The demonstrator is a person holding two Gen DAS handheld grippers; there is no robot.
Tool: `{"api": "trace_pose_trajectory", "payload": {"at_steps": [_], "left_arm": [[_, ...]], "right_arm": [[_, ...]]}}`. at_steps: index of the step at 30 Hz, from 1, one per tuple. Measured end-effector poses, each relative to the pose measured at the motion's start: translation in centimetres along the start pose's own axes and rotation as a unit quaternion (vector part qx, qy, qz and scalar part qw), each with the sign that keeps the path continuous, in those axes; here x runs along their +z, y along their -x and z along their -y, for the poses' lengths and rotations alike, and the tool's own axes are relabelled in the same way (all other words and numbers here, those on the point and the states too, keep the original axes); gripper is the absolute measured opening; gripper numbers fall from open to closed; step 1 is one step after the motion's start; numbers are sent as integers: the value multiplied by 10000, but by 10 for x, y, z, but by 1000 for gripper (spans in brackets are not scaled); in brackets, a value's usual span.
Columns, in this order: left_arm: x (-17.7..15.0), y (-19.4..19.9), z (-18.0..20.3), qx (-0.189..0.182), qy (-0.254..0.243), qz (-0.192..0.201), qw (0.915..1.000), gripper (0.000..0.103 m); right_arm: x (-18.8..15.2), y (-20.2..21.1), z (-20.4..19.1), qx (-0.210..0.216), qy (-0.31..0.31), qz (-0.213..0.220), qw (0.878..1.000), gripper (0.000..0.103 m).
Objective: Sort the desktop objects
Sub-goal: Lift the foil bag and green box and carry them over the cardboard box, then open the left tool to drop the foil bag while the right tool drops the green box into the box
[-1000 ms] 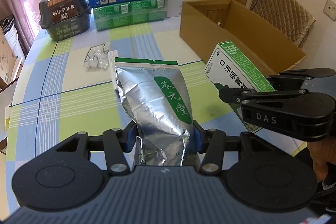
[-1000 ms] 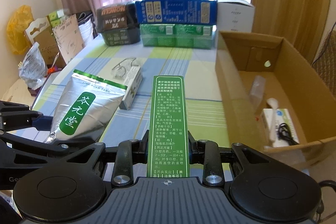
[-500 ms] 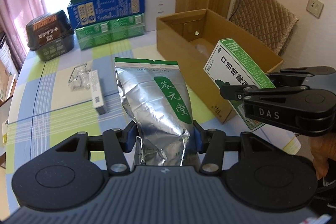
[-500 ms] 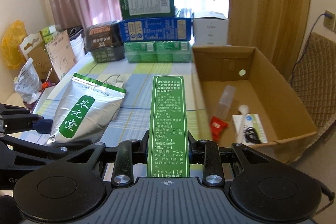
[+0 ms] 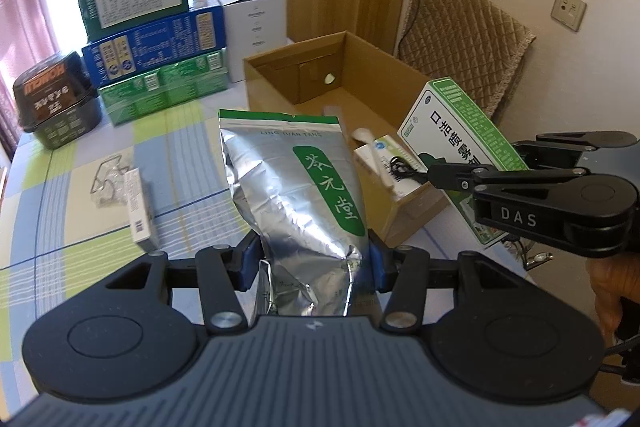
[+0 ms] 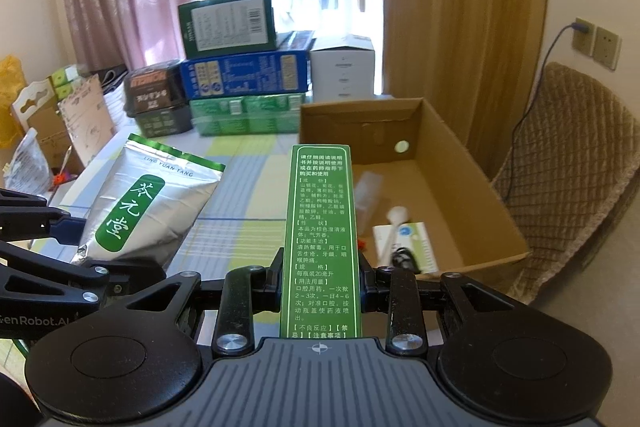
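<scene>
The left gripper (image 5: 310, 261) clamps the bottom of a silver pouch (image 5: 294, 187), holding it upright above the table (image 5: 176, 147). The right gripper (image 6: 320, 283) pinches a green box (image 6: 320, 239) by its narrow sides, just beside the carton (image 6: 472, 167). Inside the carton lie a white box (image 6: 416, 239), a black cord (image 6: 404, 259) and what looks like a clear bottle (image 6: 366, 195), blurred. A small white box (image 5: 138, 203) rests on the table.

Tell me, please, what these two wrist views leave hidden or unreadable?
- Left wrist view: the silver tea pouch hides the near left corner of the cardboard box.
- Right wrist view: the green medicine box covers part of the box floor; a clear item there is too blurred to identify.
- Both views: the gripper bodies hide the pouch's and box's lower ends.
</scene>
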State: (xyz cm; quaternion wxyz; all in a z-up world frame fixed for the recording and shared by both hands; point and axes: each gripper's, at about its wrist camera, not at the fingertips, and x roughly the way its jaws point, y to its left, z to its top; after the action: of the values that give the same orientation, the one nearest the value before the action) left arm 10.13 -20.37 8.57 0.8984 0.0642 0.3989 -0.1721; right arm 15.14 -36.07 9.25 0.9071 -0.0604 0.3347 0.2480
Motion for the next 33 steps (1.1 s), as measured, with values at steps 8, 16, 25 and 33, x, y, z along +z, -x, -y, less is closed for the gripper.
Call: {"api": "trace_pose_trajectory", "payload": {"at_steps": [8, 16, 25, 33], "left_arm": [[33, -22, 26, -221, -14, 11, 9998, 47], [77, -56, 44, -407, 39, 63, 9991, 47], [112, -103, 42, -481, 378, 38, 9981, 47], [126, -137, 37, -568, 616, 134, 9964, 48]], "right_arm": [[19, -3, 46, -202, 21, 73, 9998, 28], [39, -27, 86, -284, 82, -46, 9996, 28], [59, -61, 114, -227, -12, -156, 9996, 28], [63, -76, 127, -304, -95, -229, 9992, 28]]}}
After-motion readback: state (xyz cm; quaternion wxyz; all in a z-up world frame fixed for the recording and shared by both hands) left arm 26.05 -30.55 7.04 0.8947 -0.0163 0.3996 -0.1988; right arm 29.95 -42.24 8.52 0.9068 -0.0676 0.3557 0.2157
